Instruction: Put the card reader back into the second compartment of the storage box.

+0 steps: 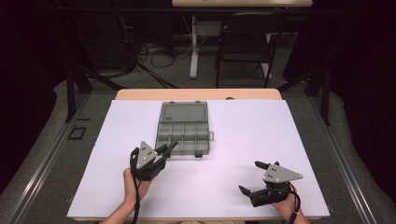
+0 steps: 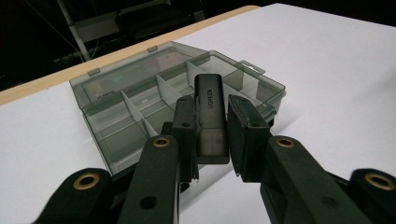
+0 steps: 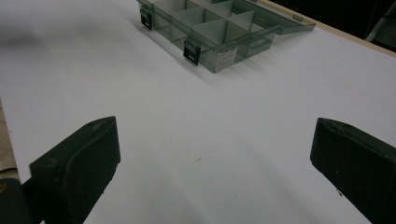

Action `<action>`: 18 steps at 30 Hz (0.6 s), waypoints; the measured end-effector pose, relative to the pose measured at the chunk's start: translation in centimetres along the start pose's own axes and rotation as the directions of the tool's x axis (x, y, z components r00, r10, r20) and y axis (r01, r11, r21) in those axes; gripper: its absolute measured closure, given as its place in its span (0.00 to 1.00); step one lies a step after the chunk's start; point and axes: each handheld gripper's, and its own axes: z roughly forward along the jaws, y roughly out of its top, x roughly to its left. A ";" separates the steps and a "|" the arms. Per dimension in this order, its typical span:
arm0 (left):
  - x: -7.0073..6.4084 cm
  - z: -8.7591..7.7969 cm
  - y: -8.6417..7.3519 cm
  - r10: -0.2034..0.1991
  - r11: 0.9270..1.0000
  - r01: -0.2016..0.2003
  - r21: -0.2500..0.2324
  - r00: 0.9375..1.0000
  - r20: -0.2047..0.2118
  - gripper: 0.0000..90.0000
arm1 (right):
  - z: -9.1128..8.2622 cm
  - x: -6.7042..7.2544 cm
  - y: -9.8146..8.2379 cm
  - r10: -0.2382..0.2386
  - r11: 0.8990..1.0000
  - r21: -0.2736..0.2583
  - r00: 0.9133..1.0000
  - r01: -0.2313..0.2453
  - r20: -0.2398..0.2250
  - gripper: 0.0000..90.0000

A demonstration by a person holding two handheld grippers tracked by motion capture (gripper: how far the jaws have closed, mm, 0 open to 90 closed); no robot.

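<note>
In the high view, the left claw (image 1: pixel 169 146) sits left of center on the white surface (image 1: pixel 243 140), clamped around a small black adapter block (image 2: pixel 211 116) whose tip reaches the near edge of the compartment box. That open, smoky clear compartment box (image 1: pixel 183 128) lies at the center, lid flat behind it, dividers visible. At lower right, the right claw (image 1: pixel 250 177) hovers spread wide, holding nothing, well apart from the box.
</note>
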 end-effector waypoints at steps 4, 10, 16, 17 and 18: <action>0.1 -0.1 0.2 0.002 1.000 -0.002 -0.010 1.000 -0.010 0.83 | 0.0 0.0 0.0 -0.001 1.000 0.001 1.000 0.001 -0.002 0.01; 0.5 0.2 0.3 -0.011 1.000 0.010 -0.020 1.000 -0.015 0.83 | 0.0 0.0 0.0 -0.001 1.000 0.001 1.000 0.001 -0.003 0.01; 0.9 0.6 0.5 -0.019 1.000 0.018 -0.024 1.000 -0.025 0.82 | 0.1 0.1 0.0 0.002 1.000 0.002 1.000 -0.002 -0.005 0.01; 0.9 0.6 0.5 -0.022 0.999 0.021 -0.024 0.999 -0.026 0.83 | 0.1 0.1 0.0 0.001 1.000 0.002 1.000 -0.001 -0.005 0.01; 1.0 0.7 0.6 -0.022 0.999 0.021 -0.026 0.999 -0.026 0.83 | 0.1 0.1 0.0 0.002 1.000 0.002 1.000 -0.002 -0.005 0.01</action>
